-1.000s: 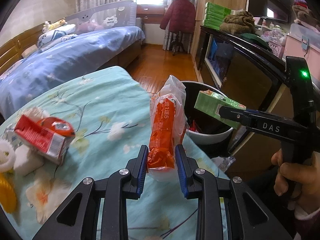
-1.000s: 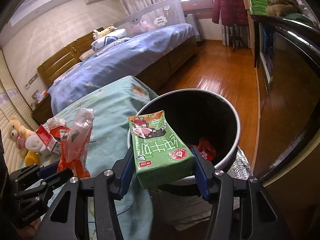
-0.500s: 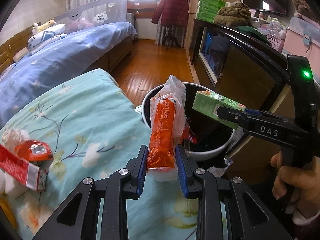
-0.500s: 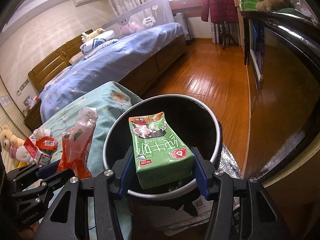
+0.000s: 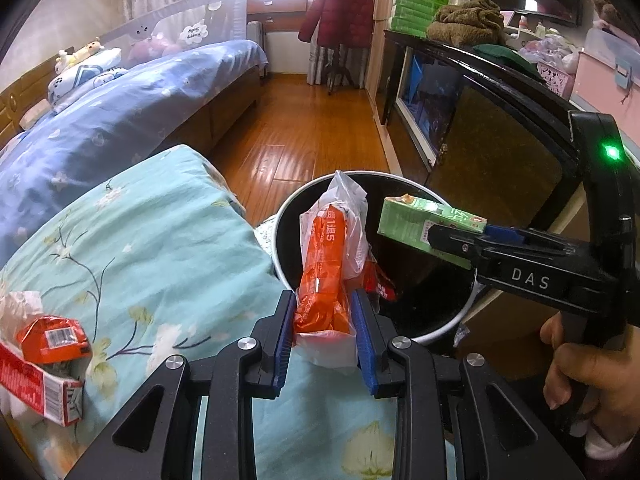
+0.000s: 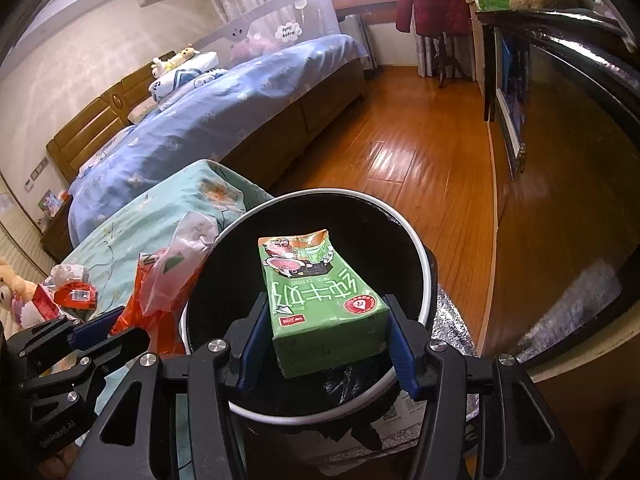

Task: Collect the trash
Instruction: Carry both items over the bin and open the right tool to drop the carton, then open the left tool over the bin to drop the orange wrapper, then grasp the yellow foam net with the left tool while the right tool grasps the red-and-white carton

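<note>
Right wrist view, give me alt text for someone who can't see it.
The right gripper holds a green carton over an open black bin. At left, the left gripper holds an orange wrapper beside a floral bedspread.

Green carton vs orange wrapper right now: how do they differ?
The green milk carton is a rigid box; the orange wrapper is soft, crinkled plastic. The carton sits in the right tool, lying tilted over the black bin; the wrapper stands upright in the left tool, at the bin's near rim. Both are gripped trash.

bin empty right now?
No, a red wrapper already lies inside the black bin, behind the orange bag.
</note>
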Action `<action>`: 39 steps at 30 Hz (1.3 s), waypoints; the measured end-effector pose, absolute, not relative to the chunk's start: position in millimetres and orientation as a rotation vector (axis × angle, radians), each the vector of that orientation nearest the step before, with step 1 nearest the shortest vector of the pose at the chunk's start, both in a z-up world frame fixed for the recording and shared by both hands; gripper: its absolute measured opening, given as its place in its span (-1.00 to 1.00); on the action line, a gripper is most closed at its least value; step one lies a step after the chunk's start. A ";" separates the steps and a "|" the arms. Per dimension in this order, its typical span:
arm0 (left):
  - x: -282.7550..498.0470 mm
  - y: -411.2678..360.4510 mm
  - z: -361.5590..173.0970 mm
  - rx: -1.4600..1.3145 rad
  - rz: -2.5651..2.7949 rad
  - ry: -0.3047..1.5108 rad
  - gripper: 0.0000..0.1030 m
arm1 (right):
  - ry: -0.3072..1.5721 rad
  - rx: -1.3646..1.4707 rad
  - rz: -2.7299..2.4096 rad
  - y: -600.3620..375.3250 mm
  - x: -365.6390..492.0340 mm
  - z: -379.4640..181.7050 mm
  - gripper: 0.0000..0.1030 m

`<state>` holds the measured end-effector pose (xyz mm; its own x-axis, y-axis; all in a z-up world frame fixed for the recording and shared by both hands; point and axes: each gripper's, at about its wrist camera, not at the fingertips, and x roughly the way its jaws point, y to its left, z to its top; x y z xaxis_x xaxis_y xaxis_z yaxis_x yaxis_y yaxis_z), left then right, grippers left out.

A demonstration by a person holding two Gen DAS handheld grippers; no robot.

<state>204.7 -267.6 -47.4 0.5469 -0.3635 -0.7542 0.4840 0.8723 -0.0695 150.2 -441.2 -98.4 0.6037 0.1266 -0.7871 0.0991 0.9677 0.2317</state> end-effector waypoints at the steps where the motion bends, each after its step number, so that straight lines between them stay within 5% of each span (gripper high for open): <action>1: 205.5 -269.4 -48.1 0.153 -0.505 0.857 -0.47 | 0.927 0.264 0.015 -441.5 151.9 -98.3 0.06; 14: 218.3 -283.9 -53.2 0.157 -0.517 0.874 -0.40 | 0.943 0.268 -0.005 -446.4 166.8 -99.6 0.08; 19: 211.8 -275.3 -52.0 0.141 -0.500 0.864 0.14 | 0.924 0.312 -0.008 -451.3 164.3 -96.1 0.39; 39: 112.7 -162.2 -53.4 -0.053 -0.310 0.837 0.19 | 0.854 0.371 0.208 -373.3 115.5 -86.2 0.55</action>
<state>112.7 -162.2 -53.4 0.6277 -0.2911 -0.7220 0.2495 0.9538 -0.1676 115.5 -373.3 -86.2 0.6419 0.3245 -0.6947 -0.0309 0.9162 0.3995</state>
